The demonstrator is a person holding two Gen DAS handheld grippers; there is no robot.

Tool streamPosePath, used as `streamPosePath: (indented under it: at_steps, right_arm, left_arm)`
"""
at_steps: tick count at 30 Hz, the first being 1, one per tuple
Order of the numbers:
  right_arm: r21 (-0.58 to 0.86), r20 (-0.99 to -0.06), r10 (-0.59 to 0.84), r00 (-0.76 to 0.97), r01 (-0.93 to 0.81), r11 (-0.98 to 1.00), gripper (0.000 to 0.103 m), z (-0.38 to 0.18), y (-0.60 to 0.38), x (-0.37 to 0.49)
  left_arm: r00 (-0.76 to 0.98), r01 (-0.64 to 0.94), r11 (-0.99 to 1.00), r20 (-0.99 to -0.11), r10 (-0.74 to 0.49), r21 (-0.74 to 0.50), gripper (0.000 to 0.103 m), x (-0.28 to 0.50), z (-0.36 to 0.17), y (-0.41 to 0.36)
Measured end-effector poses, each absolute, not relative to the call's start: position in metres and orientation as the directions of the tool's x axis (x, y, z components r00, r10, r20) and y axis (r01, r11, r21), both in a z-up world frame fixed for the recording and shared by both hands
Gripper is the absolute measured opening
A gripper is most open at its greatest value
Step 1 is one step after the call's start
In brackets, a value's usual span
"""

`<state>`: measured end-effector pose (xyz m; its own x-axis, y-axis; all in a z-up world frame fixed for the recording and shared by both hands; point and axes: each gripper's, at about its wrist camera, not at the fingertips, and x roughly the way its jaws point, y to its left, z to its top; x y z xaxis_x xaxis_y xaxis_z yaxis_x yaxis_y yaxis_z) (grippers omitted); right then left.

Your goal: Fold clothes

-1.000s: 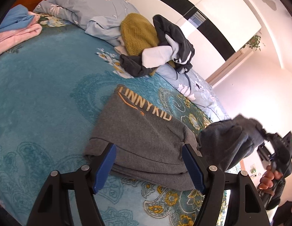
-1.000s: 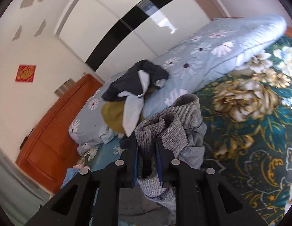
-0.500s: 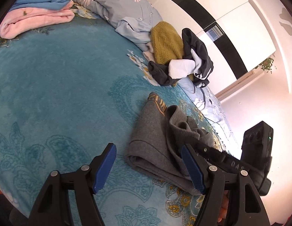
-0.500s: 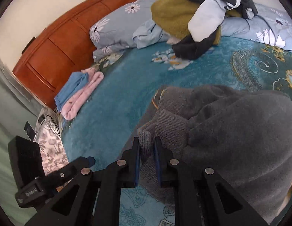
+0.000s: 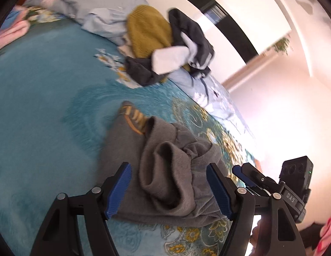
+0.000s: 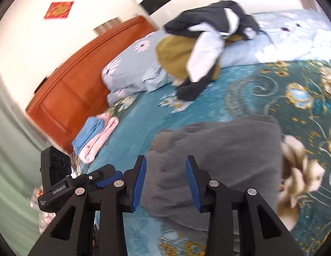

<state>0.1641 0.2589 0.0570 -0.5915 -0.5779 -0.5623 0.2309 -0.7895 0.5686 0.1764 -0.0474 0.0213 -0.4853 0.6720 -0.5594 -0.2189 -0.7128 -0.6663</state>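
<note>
1. Folding the grey sweatshirt point(image 5: 165, 170) is only half done, I'd say: it's lying on the teal bedspread point(image 5: 48, 106), well in front of the unfolded clothes pile point(image 5: 165, 47) by the pillows, with one sleeve flopped loosely over its body.
2. Biggest risk, I'm guessing: that bunched sleeve is sitting rumpled, so it could slide or spring back as the right gripper point(image 6: 165, 181) is letting go, leaving a lumpy fold.
3. Second worry: a finger could be snagging the knit on the way out and dragging the whole sweatshirt out of line.
4. Right fingers are opening, partly apart, hanging over the grey fabric with nothing pinched between them.
5. Left gripper point(image 5: 169, 189) is sitting with its fingers wide apart, straddling the sleeve bunch, not gripping anything.
</note>
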Motion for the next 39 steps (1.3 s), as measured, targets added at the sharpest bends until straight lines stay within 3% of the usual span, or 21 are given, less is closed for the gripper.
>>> streamPosePath:
  at_steps: [6, 12, 13, 15, 17, 19, 24, 26, 29, 32, 36, 39]
  right_arm:
    - [0.642, -0.563, -0.549, -0.618, 0.092, -0.762, 0.039, 0.030, 0.313, 0.169]
    - [0.707, -0.546, -0.559, -0.624, 0.014, -0.707, 0.039, 0.005, 0.343, 0.171]
    - [0.714, -0.543, -0.563, -0.624, 0.010, -0.700, 0.039, 0.003, 0.345, 0.170]
    - [0.728, -0.535, -0.571, -0.623, 0.002, -0.685, 0.039, -0.001, 0.346, 0.168]
    - [0.734, -0.532, -0.575, -0.621, -0.001, -0.679, 0.039, -0.004, 0.347, 0.166]
    - [0.737, -0.532, -0.577, -0.620, -0.003, -0.676, 0.039, -0.006, 0.348, 0.165]
    - [0.746, -0.514, -0.583, -0.629, 0.008, -0.666, 0.039, -0.004, 0.350, 0.168]
    - [0.756, -0.496, -0.594, -0.634, 0.021, -0.654, 0.039, -0.003, 0.350, 0.168]
    - [0.760, -0.485, -0.605, -0.632, 0.038, -0.649, 0.039, -0.002, 0.349, 0.168]
    - [0.748, -0.494, -0.600, -0.629, 0.046, -0.663, 0.039, -0.001, 0.346, 0.169]
    - [0.745, -0.500, -0.604, -0.621, 0.048, -0.665, 0.039, -0.003, 0.345, 0.168]
    - [0.739, -0.512, -0.597, -0.618, 0.039, -0.673, 0.039, -0.004, 0.344, 0.167]
  left_arm:
    - [-0.311, -0.328, -0.617, -0.534, 0.786, -0.716, 0.076, 0.163, 0.007, -0.016]
    - [-0.293, -0.394, -0.647, -0.578, 0.761, -0.652, 0.074, 0.177, 0.008, 0.000]
    - [-0.310, -0.400, -0.652, -0.574, 0.758, -0.645, 0.071, 0.179, 0.010, -0.001]
    - [-0.341, -0.408, -0.669, -0.576, 0.743, -0.621, 0.046, 0.182, 0.014, -0.001]
    - [-0.357, -0.409, -0.699, -0.602, 0.715, -0.587, 0.013, 0.180, 0.015, 0.003]
    - [-0.363, -0.399, -0.688, -0.584, 0.726, -0.606, 0.010, 0.180, 0.017, 0.001]
    - [-0.429, -0.418, -0.635, -0.475, 0.769, -0.650, 0.009, 0.162, 0.058, -0.015]
    - [-0.435, -0.395, -0.634, -0.473, 0.766, -0.665, 0.009, 0.151, 0.066, -0.023]
    - [-0.463, -0.323, -0.722, -0.563, 0.684, -0.612, 0.010, 0.136, 0.049, -0.034]
    - [-0.399, -0.163, -0.725, -0.627, 0.669, -0.669, 0.011, 0.121, -0.006, -0.054]
    - [-0.379, -0.103, -0.676, -0.599, 0.705, -0.730, 0.016, 0.125, -0.030, -0.062]
    - [-0.363, -0.130, -0.701, -0.624, 0.692, -0.701, 0.028, 0.127, -0.020, -0.056]
